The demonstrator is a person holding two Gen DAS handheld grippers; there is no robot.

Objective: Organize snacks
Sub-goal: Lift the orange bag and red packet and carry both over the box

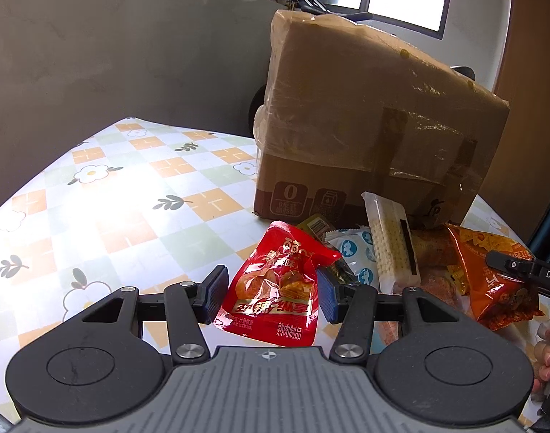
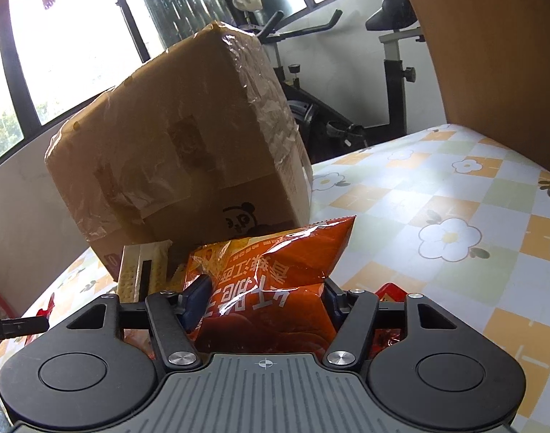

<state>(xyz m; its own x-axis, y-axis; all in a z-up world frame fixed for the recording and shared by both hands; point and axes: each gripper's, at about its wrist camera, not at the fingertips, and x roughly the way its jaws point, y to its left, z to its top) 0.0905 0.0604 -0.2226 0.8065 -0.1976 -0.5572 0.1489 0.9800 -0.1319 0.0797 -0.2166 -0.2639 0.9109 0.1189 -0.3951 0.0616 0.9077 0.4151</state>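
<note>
My left gripper [image 1: 271,292] has its two fingers on either side of a red meat-snack pouch [image 1: 275,288] that lies on the tablecloth; the pads touch its edges. My right gripper [image 2: 264,301] is closed on an orange chip bag [image 2: 275,274], which bulges between the fingers. The same orange bag [image 1: 491,274] shows at the right in the left wrist view, with the right gripper's tip beside it. A cracker pack [image 1: 390,241], a white-and-blue packet [image 1: 354,252] and other snacks lie piled between the two.
A large taped cardboard box [image 1: 365,115] stands just behind the snack pile, also in the right wrist view [image 2: 181,148]. The floral checked tablecloth [image 1: 112,195] stretches left. An exercise bike [image 2: 347,115] and a wooden panel [image 2: 491,54] stand beyond the table.
</note>
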